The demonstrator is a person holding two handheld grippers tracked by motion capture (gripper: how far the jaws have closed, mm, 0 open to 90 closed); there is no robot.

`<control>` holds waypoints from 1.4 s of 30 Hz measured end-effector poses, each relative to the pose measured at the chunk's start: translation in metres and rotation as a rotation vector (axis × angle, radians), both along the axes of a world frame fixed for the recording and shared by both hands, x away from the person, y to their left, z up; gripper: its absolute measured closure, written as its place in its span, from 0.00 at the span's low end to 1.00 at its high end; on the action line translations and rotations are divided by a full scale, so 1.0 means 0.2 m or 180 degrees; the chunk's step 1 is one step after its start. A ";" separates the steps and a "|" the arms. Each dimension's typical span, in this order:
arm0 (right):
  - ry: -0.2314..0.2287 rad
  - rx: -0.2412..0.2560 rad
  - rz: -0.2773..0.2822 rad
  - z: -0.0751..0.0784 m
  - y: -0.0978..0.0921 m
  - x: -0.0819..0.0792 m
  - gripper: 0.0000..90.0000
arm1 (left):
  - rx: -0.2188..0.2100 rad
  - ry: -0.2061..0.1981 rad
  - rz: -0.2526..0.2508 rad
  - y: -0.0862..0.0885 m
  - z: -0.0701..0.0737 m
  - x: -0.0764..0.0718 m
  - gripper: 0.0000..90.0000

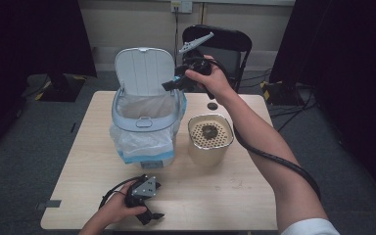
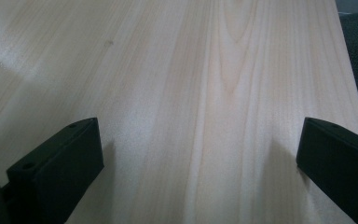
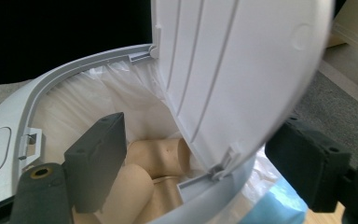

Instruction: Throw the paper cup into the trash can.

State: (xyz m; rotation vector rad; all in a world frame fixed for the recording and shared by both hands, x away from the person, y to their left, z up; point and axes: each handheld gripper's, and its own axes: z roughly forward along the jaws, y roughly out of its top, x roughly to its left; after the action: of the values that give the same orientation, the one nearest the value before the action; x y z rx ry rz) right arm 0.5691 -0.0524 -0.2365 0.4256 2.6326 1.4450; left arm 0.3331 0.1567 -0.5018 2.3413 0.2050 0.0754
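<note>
The landmark is the bin, a pale blue-grey one lined with a plastic bag, standing on the counter with its lid tipped up and back. The right gripper hangs just above the bin's right rim, close beside the raised lid, jaws apart and holding nothing. In the right gripper view the lid's edge runs between those jaws, and several beige cylindrical pieces lie inside the bag.

The likely trouble: a jaw catches the lid and knocks it shut, or snags the loose bag and drags the light bin across the counter. Just right of the bin stands a beige container with a perforated insert and something dark on it; a forearm sweep could tip it.

The left gripper rests on the counter well in front of the bin, jaws wide apart, empty
</note>
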 end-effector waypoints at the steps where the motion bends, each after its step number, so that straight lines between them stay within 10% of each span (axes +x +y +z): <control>1: 0.0000 -0.0009 0.0012 0.00 0.00 0.00 0.23 | -0.0002 0.0001 0.0001 0.00 0.00 0.00 0.00; 16: -0.0019 -0.0022 0.0079 0.01 0.01 -0.05 0.22 | 0.0005 -0.0003 -0.0004 0.00 0.00 0.00 0.00; 29: -0.0168 0.0070 0.0363 0.13 0.04 -0.25 0.22 | 0.0036 -0.0006 -0.0010 0.00 0.00 0.00 0.00; 42: 0.0136 0.0028 0.0526 0.03 0.14 -0.33 0.24 | 0.0010 0.0000 -0.0009 0.00 0.00 0.00 0.00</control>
State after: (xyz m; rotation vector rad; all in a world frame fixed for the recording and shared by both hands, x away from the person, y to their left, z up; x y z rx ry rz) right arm 0.5038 -0.0245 -0.2308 0.2471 2.7539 1.5101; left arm 0.3333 0.1568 -0.5018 2.3446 0.2017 0.0744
